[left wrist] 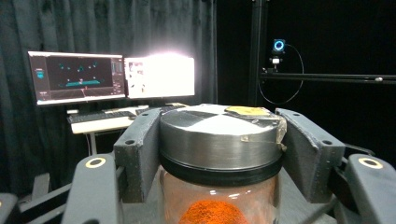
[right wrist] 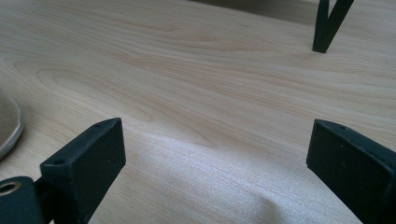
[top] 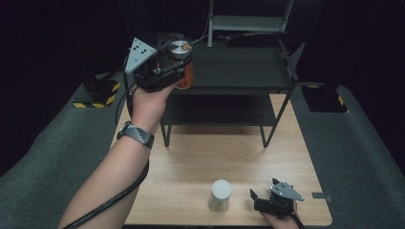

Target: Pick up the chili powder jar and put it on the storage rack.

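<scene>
My left gripper (top: 177,67) is raised at the left front corner of the black rack (top: 239,71) and is shut on a glass jar (top: 179,47) with a metal lid and orange powder inside. In the left gripper view the jaws press both sides of the jar (left wrist: 219,135), just at and under the lid. I cannot tell whether the jar touches the top shelf. A second jar (top: 220,194) with a pale lid stands upright near the table's front edge. Just to its right, my right gripper (top: 264,188) rests low over the wood, open (right wrist: 215,144) and holding nothing.
The two-tier rack stands at the back of the wooden table (top: 215,152), one leg (right wrist: 327,23) ahead of the right gripper. The pale jar's edge (right wrist: 7,126) shows left of the right jaws. Monitors (left wrist: 112,74) on a desk stand far behind. Grey padding flanks the table.
</scene>
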Available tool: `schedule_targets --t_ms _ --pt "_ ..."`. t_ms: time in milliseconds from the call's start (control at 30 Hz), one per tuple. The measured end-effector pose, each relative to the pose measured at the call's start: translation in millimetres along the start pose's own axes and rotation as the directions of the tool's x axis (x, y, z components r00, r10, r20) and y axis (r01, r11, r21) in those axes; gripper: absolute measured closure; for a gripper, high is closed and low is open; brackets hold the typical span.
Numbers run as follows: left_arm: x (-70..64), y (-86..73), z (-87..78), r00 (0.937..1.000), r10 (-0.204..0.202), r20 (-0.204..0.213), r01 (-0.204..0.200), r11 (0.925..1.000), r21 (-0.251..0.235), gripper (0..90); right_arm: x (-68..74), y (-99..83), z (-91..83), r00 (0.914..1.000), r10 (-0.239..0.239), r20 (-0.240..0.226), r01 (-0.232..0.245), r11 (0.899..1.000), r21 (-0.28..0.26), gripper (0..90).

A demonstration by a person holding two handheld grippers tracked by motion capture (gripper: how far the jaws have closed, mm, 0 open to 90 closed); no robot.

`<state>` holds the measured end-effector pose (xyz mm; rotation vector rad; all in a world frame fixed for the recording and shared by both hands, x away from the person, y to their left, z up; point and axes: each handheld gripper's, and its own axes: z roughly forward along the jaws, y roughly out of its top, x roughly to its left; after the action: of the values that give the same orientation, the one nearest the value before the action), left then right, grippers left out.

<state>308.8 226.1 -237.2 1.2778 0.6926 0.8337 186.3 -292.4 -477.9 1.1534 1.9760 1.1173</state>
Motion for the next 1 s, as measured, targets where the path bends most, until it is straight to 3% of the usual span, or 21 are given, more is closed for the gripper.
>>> schedule_targets --t_ms 433,1000 --pt "-7.1 -7.6 38.1 0.9996 0.017 -0.024 -0.017 0.9996 0.023 34.5 -1.5 -1.2 -0.6 1.0 0.002 -0.007 -0.002 1.0 -0.006 4.1" --pt "-2.7 -16.1 51.3 0.9992 -0.007 -0.039 0.009 0.9993 0.037 34.5 -3.1 -2.0 -0.9 0.9999 0.011 -0.012 -0.011 1.0 -0.011 4.1"
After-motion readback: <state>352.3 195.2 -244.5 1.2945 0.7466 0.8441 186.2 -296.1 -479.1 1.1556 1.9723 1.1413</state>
